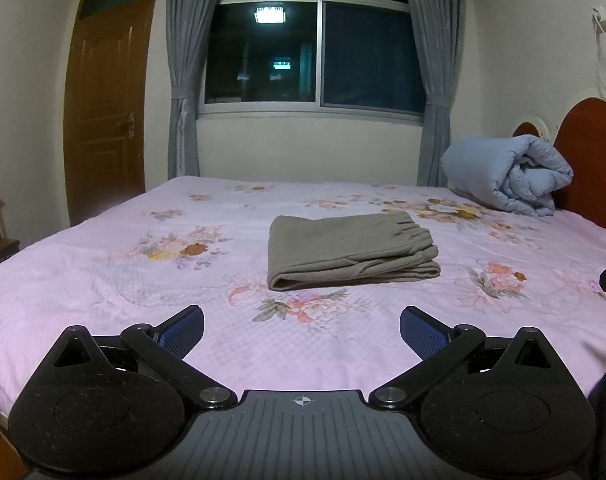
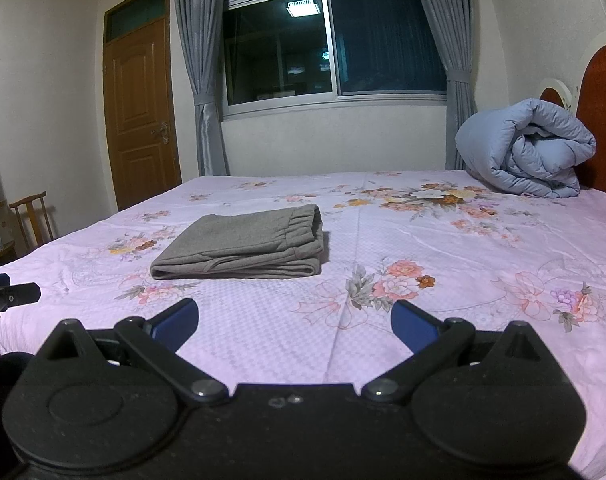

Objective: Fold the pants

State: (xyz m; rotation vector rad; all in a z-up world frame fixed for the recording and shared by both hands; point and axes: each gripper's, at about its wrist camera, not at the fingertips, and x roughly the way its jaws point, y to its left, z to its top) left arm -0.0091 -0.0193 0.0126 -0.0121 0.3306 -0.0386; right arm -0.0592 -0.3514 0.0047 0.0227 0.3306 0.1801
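The grey pants (image 1: 349, 250) lie folded into a compact rectangle on the pink floral bed sheet (image 1: 123, 280), with the elastic waistband on the right end. They also show in the right wrist view (image 2: 247, 246), left of centre. My left gripper (image 1: 302, 330) is open and empty, held back from the pants near the bed's front edge. My right gripper (image 2: 295, 320) is open and empty, also short of the pants and to their right. The left gripper's tip shows at the left edge of the right wrist view (image 2: 11, 294).
A rolled blue quilt (image 1: 511, 178) lies at the back right by the red headboard (image 1: 591, 152). A window with grey curtains (image 1: 311, 48) is behind the bed, a wooden door (image 1: 103, 116) at the left, and a wooden chair (image 2: 31, 216) beside the bed.
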